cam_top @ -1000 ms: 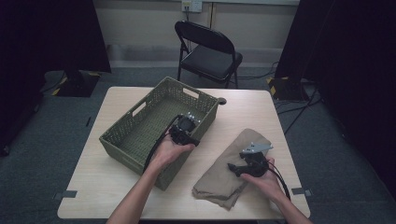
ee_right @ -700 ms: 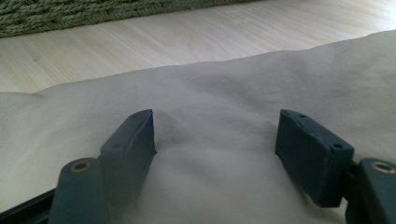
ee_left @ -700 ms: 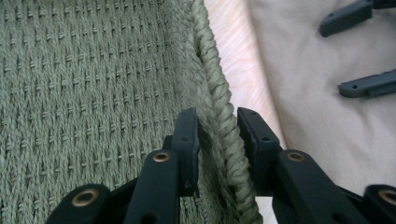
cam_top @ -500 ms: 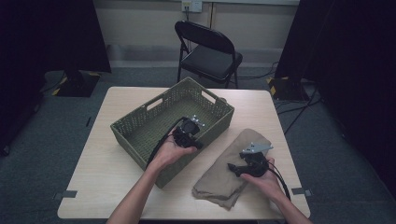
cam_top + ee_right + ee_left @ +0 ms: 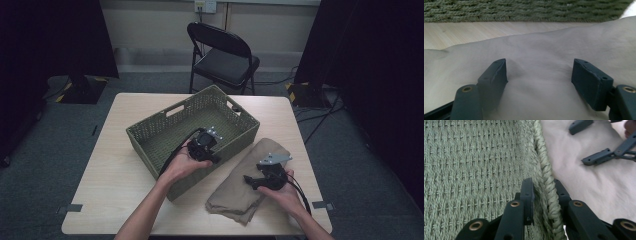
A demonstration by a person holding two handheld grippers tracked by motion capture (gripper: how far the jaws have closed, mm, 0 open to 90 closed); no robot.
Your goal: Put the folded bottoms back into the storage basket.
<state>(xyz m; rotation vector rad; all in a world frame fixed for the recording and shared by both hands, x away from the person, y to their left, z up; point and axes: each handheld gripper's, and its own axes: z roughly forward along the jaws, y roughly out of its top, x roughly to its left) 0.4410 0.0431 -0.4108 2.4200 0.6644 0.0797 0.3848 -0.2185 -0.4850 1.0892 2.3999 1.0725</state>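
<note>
A green woven basket (image 5: 165, 131) stands askew on the wooden table (image 5: 115, 170). My left gripper (image 5: 213, 159) is at its near right wall. In the left gripper view, the left gripper (image 5: 544, 192) has one pad inside and one outside the braided rim (image 5: 546, 170). Its jaws have just been closing and now pinch that rim. A folded tan cloth (image 5: 235, 200) lies to the right of the basket. My right gripper (image 5: 250, 181) rests on it, open. In the right gripper view, the right gripper (image 5: 540, 72) stands wide on the cloth (image 5: 539, 47), with fabric bulging between the pads.
A black folding chair (image 5: 225, 55) stands behind the table. The basket's wall (image 5: 524, 10) runs just beyond the cloth, with a strip of bare table (image 5: 474, 30) between them. Dark curtains hang on both sides of the room.
The basket has swung round and shifted right and away with the left gripper at its rim. The right gripper and the cloth have stayed put.
</note>
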